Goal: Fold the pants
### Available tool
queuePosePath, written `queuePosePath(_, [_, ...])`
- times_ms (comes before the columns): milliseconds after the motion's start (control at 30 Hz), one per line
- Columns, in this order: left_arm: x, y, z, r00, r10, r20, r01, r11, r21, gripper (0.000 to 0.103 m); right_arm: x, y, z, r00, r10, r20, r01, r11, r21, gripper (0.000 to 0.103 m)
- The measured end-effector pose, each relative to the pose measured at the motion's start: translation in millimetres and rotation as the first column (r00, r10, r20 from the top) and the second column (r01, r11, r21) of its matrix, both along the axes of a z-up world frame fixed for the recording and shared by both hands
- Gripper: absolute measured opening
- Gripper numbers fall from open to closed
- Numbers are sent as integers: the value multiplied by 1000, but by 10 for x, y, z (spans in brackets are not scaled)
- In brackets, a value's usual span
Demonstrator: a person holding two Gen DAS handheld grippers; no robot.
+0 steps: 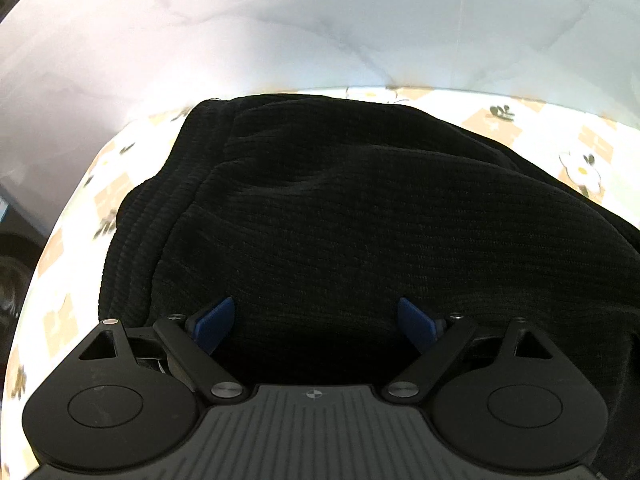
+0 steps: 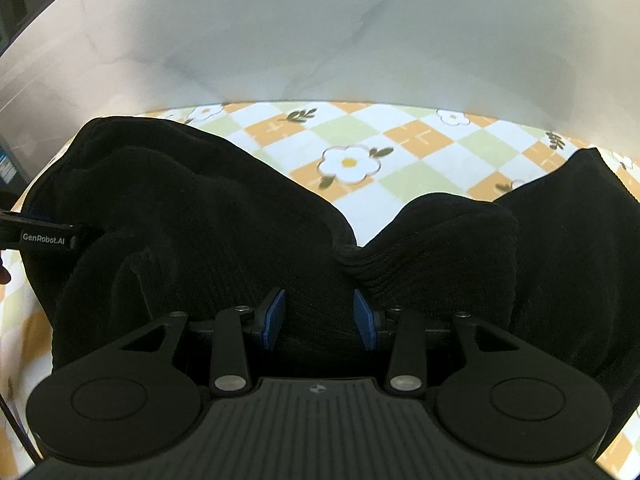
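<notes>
The black ribbed-knit pants (image 1: 360, 216) are lying bunched on the bench, which is covered by a checked cloth with white flowers (image 2: 400, 136). In the right wrist view they are forming two humps with a dip between them, and one dark panel is reaching away to the far right.

The step in hand looks like an early fold: the fabric is heaped and not yet squared into a flat stack. The left gripper (image 1: 316, 320) is sitting low over the knit with its jaws wide apart, the blue pads (image 1: 212, 320) spread on either side of the fabric and pinching nothing. The right gripper (image 2: 320, 316) is standing with its jaws narrower, with a ridge of fabric between the pads (image 2: 276, 316); whether they are actually pinching it I cannot tell.

The next move probably calls for both grippers to take hold of an edge, lift, and carry it over the remaining fabric, keeping the layers even.

Around the pants, the pale wall (image 1: 320, 20) is rising just behind the bench. The left gripper's arm, marked GenRobot.AI, is showing at the left edge of the right view, close enough that the two could crowd each other.
</notes>
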State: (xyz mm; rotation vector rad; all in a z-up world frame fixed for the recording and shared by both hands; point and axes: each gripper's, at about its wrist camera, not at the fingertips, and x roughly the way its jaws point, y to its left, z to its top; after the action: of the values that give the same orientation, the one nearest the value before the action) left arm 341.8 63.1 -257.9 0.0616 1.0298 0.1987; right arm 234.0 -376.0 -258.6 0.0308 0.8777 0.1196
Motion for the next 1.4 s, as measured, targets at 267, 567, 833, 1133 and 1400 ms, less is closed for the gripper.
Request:
queuePosePath(267, [-472, -157, 35, 997, 68, -21, -68, 998, -4, 91, -547, -4, -12, 998, 69, -13, -68, 997, 31, 41])
queuePosePath(567, [-498, -322, 73, 986, 166, -17, -166, 986, -8, 93, -1048, 30, -36, 989, 144, 19, -145, 989, 34, 41])
queuePosePath(833, [-121, -189, 168, 990, 112, -89, -121, 987, -110, 98, -933, -29, 140, 994, 58, -93, -47, 992, 116, 41])
queuePosePath(1133, [436, -153, 200, 989, 33, -143, -60, 980, -189, 102, -607, -391, 827, 992, -121, 23, 115, 978, 173, 58])
queuePosePath(1400, [529, -105, 118, 989, 61, -132, -88, 973, -215, 102, 101, -683, 98, 898, -299, -323, 316, 949, 1, 38])
